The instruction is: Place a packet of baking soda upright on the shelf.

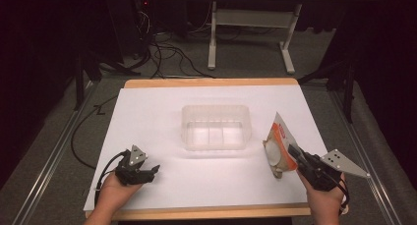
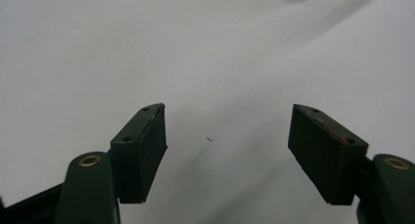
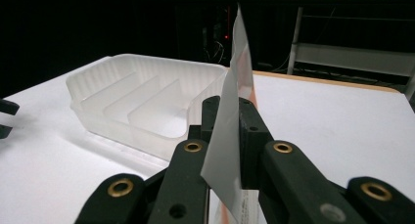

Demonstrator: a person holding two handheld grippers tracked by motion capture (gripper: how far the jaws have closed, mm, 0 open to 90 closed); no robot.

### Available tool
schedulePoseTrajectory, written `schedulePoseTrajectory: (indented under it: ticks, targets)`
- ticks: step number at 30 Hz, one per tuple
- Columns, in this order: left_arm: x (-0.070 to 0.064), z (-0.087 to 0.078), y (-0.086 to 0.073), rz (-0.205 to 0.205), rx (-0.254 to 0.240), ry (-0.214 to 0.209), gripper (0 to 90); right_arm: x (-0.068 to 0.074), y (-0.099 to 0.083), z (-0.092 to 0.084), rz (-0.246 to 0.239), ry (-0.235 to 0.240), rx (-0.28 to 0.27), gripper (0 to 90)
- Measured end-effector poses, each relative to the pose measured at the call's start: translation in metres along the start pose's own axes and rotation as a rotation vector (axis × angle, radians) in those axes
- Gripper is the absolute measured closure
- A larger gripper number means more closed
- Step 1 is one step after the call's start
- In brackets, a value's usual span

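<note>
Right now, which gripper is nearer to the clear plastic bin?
Right. The right gripper, clamping an orange and white packet, sits just off the bin's side; the left gripper rests farther away, open.

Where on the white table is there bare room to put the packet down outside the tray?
The white table is bare left of the clear tray, as far as the left gripper, and along the near edge between both grippers. It is tightest at the tray's right side, where the right gripper holds the packet.
</note>
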State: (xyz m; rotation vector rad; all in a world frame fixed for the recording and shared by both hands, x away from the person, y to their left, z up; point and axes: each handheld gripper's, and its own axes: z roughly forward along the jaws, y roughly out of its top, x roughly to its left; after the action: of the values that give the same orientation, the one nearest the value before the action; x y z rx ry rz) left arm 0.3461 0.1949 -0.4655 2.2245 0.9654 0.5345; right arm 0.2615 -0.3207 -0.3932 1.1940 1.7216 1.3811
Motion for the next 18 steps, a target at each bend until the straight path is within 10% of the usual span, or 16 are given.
schedulePoseTrajectory:
  ticks: [18]
  targets:
    - [-0.002,0.002,0.000,0.014,0.017,-0.005,30.8,-0.005,-0.013,0.012,0.018,-0.012,0.062,79.7]
